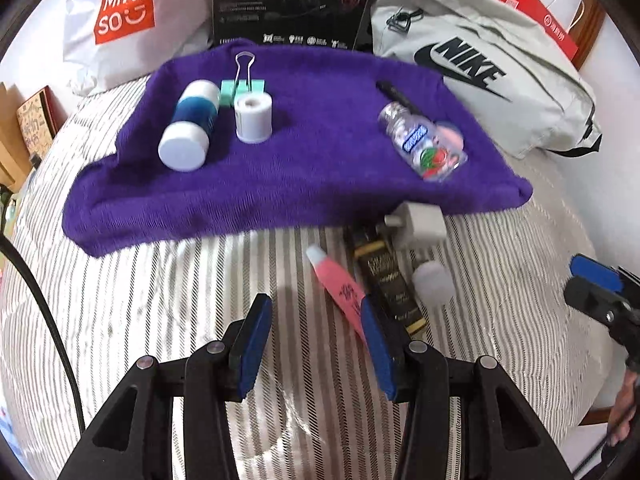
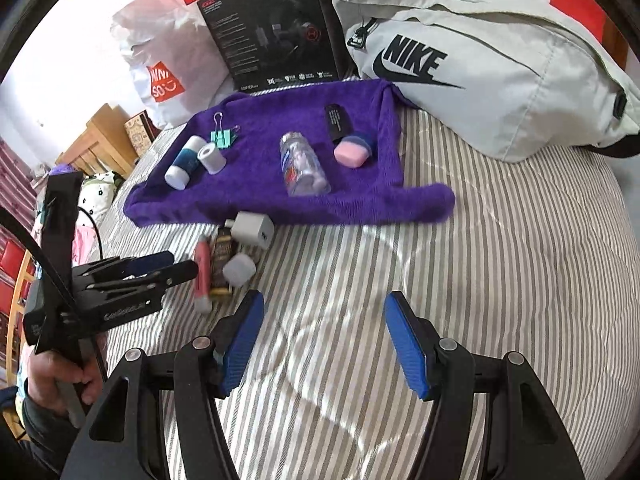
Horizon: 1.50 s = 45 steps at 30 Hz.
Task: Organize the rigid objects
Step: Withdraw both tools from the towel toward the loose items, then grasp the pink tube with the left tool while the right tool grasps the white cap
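My left gripper [image 1: 316,340]: jaws spread wide, nothing between them, hovering over the striped bed cover [image 2: 460,280]; its right pad sits just in front of the pink tube's lower end
My right gripper [image 2: 324,344]: jaws wide apart and empty, above bare striped cover, well to the right of the small pile
Purple towel [image 1: 304,168]: spread flat on the bed, carrying the sorted things
Towel, left side: a white and blue bottle [image 1: 190,126] lying on its side, a small white spool [image 1: 253,117] standing upright just beside it, a mint binder clip [image 1: 242,84] behind both
Towel, right side: a clear bottle [image 2: 302,164] on its side with a printed label, a pink soap-like block [image 2: 351,155] near it, a flat black item [image 2: 338,122] behind the block
Off the towel, on the cover by its near edge: a white charger plug [image 2: 250,229] touching the towel's hem, a black and gold tube [image 1: 386,280], a pink tube [image 1: 340,284] and a frosted white cap [image 1: 432,280], all close together
Behind the towel: a grey Nike bag [image 2: 480,80], a black headset box [image 2: 272,28], a white Miniso bag [image 1: 128,20]
My hand [image 2: 52,376]: gripping the left gripper's handle, seen from the right wrist view
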{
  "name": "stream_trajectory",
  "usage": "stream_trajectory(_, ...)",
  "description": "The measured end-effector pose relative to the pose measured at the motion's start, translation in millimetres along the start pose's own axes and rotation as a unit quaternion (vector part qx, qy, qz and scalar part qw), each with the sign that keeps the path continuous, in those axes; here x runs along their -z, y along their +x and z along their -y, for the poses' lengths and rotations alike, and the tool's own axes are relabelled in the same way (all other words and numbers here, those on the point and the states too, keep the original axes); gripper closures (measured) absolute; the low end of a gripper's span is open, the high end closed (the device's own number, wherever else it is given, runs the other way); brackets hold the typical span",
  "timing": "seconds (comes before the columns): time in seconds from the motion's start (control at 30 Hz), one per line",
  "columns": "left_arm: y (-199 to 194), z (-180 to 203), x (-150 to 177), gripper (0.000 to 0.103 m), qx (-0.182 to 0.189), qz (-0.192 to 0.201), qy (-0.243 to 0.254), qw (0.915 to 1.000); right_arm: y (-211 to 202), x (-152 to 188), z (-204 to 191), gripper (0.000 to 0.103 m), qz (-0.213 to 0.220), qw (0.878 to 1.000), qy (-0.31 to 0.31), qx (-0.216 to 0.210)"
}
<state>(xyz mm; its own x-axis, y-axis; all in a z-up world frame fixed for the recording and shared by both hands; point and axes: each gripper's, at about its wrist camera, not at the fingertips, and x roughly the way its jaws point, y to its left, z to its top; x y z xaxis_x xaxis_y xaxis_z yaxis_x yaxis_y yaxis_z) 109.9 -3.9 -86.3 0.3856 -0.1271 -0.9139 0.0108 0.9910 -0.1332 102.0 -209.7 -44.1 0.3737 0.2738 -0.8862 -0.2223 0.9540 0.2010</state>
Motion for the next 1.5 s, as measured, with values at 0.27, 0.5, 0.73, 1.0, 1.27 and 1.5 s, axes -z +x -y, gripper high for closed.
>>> stream_trajectory(0.27,8,11,-7,0.057,0.012,-0.004,-0.012,0.9998,5,4,3,0.040,-0.006,1.000,0.004,0.006)
stream_trajectory(0.5,1,3,4,0.049,-0.032,-0.004,0.014,0.9994,14,5,-4,0.040,-0.015,1.000,-0.004,-0.001)
stream_trajectory(0.73,3,4,9,0.051,-0.037,0.003,0.029,0.9989,24,6,-13,0.040,-0.026,1.000,-0.014,-0.008)
stream_trajectory(1.0,2,11,10,0.086,-0.016,0.019,0.060,0.9979,35,1,-26,0.040,-0.020,0.999,-0.031,-0.019)
stream_trajectory(1.27,-7,-27,18,0.086,-0.025,0.015,0.034,0.9990,58,-8,-58,0.042,-0.015,0.996,-0.058,-0.059)
stream_trajectory(1.5,-10,-40,25,0.086,-0.016,0.022,0.022,0.9994,79,-18,-69,0.065,-0.022,0.997,-0.049,-0.052)
